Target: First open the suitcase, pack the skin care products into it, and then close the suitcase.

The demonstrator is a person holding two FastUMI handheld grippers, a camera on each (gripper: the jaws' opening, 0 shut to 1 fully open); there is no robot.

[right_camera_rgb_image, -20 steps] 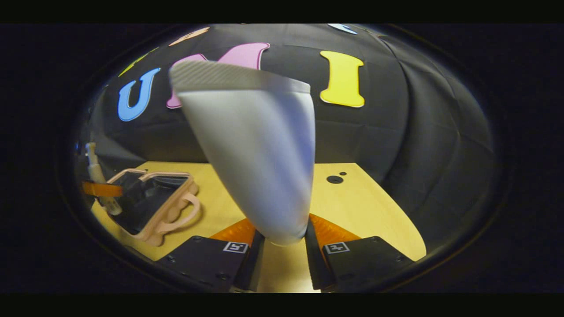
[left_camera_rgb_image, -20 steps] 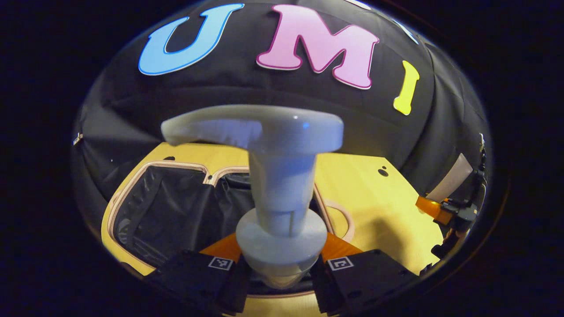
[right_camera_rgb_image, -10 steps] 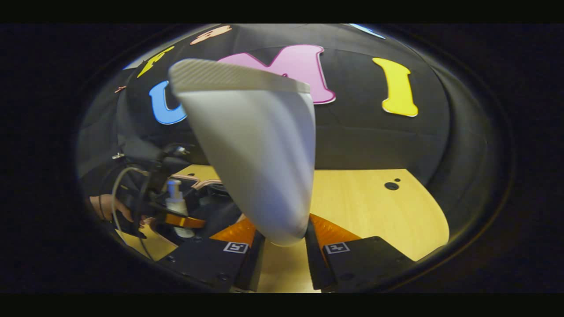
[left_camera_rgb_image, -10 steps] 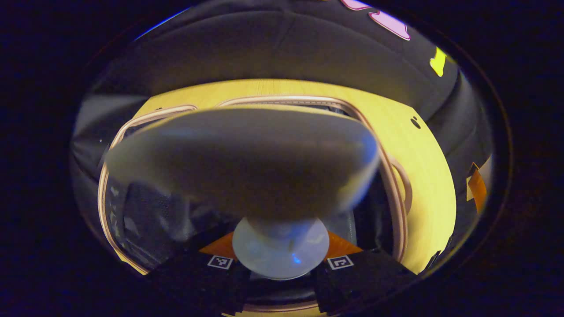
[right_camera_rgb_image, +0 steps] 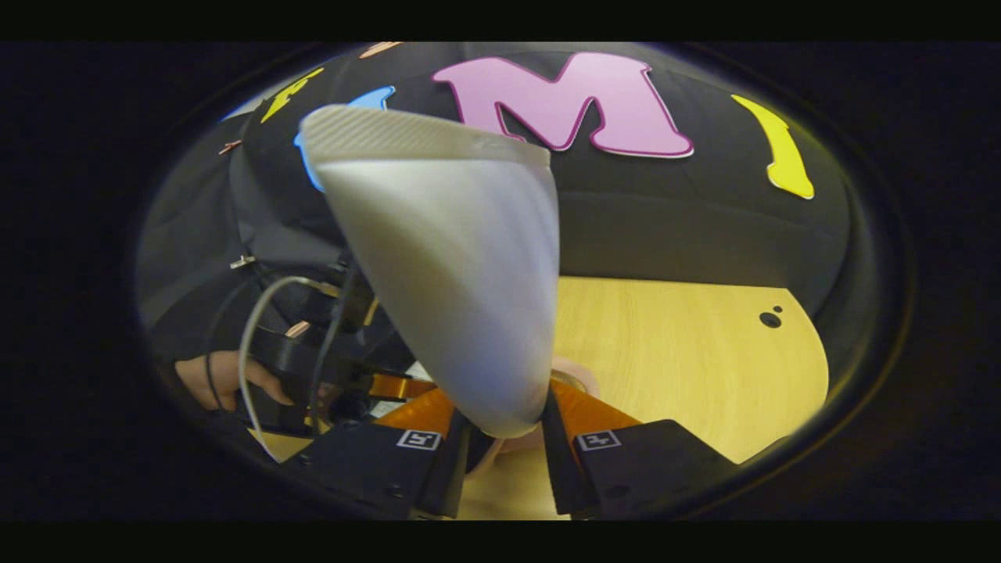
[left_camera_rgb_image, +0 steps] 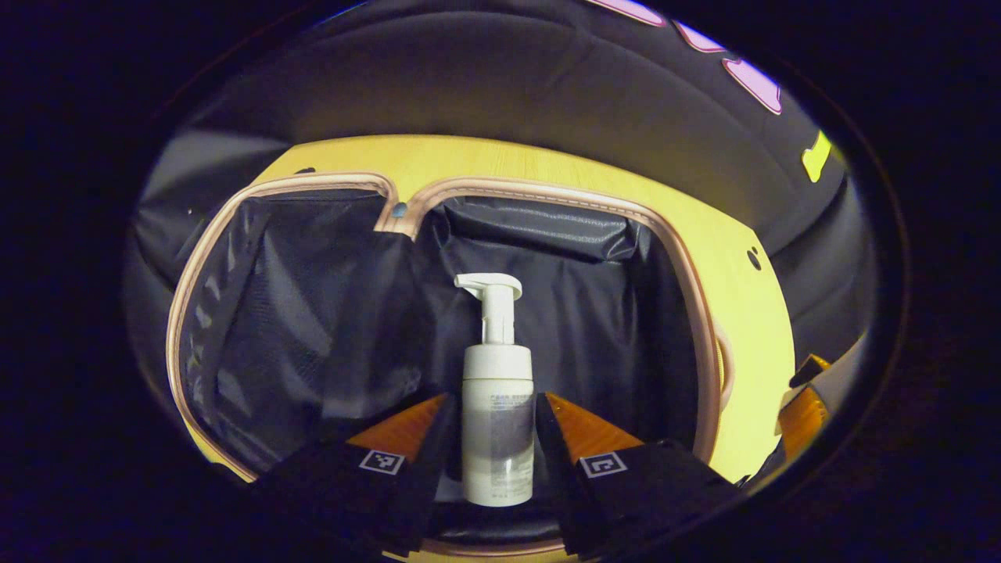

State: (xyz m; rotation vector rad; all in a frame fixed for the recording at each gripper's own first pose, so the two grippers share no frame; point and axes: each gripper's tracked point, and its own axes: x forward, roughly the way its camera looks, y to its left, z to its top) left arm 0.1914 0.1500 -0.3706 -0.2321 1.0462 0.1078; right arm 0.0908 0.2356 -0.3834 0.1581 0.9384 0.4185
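The open suitcase [left_camera_rgb_image: 547,191] lies flat on the wooden table, pink-rimmed with black lining in both halves. A white pump bottle [left_camera_rgb_image: 498,438] lies on the lining of its right half, pump pointing away from me. My left gripper [left_camera_rgb_image: 494,400] hovers over it, open, one finger on each side of the bottle. My right gripper [right_camera_rgb_image: 500,407] is shut on the narrow end of a white tube [right_camera_rgb_image: 453,274], crimped end up. In the right gripper view the left gripper [right_camera_rgb_image: 395,387] and the hand [right_camera_rgb_image: 223,375] holding it are low on the left.
The wooden table [right_camera_rgb_image: 688,367] runs out to the right of the suitcase, with small holes near its far edge. The black cloth wall closes it in behind. A white cable [right_camera_rgb_image: 254,344] loops beside the hand. The right gripper [left_camera_rgb_image: 805,399] sits at the right edge of the left gripper view.
My left gripper tipped down over the suitcase and let go of the pump bottle, which now lies in the right half. My right gripper swung left toward the suitcase, still holding the tube.
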